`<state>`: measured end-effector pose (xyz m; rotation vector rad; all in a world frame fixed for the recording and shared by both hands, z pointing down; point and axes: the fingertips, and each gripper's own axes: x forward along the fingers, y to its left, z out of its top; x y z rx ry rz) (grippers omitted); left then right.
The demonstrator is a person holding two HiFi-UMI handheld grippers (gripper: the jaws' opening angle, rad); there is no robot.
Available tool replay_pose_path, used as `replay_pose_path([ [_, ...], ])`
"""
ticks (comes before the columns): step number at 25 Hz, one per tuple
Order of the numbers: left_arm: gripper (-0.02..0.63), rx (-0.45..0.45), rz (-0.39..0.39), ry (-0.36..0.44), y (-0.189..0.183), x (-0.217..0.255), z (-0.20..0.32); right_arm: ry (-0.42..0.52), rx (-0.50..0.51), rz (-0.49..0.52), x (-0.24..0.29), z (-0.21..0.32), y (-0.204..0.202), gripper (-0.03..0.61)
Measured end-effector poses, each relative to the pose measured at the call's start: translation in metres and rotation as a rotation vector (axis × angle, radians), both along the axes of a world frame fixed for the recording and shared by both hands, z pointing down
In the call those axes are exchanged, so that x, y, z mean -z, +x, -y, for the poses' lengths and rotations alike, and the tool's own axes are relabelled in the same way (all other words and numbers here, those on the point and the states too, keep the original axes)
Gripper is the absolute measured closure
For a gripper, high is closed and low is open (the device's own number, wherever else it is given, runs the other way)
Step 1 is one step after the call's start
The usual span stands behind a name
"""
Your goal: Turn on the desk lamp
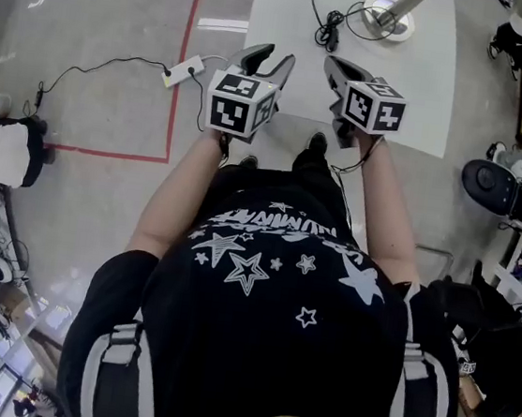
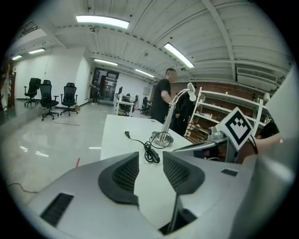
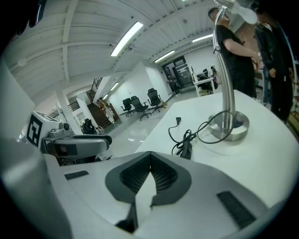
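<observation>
Head view: the silver desk lamp stood at the white bench's far end, its black cord coiled beside the round base; left gripper fingers were parted, empty; right gripper fingers pressed together.

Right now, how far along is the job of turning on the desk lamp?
Nothing looks done yet. The desk lamp stands on the white table, and its plug lies loose on the tabletop, in no socket. Nothing is in hand: the left gripper is open, the right gripper is shut and empty, and both are short of the inline switch. Probably left: plug it in, then press the switch.
</observation>
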<state>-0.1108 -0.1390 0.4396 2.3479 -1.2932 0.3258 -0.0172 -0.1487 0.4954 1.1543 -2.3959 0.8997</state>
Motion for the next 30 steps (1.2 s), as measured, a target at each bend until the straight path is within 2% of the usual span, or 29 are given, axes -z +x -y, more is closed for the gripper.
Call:
replay_pose_path([
  [6,0.442,-0.102,-0.048,0.015,-0.031,0.011,-0.024,0.039,-0.069,-0.002,0.012,-0.023,-0.039,0.575],
  [12,0.442,-0.197,-0.073,0.014,-0.042,0.010,-0.045,0.076,-0.208,0.014,0.026,-0.061,-0.046,0.575],
  [16,0.442,-0.266,-0.084,0.010,-0.029,0.010,-0.059,0.077,-0.279,0.008,0.029,-0.094,-0.033,0.575],
  [22,0.442,-0.358,-0.103,0.013,0.007,0.020,-0.084,0.068,-0.377,-0.001,0.027,-0.129,0.006,0.575],
  [30,0.443,-0.397,-0.106,0.036,0.036,0.031,-0.110,0.119,-0.401,-0.032,0.044,-0.167,0.030,0.575],
])
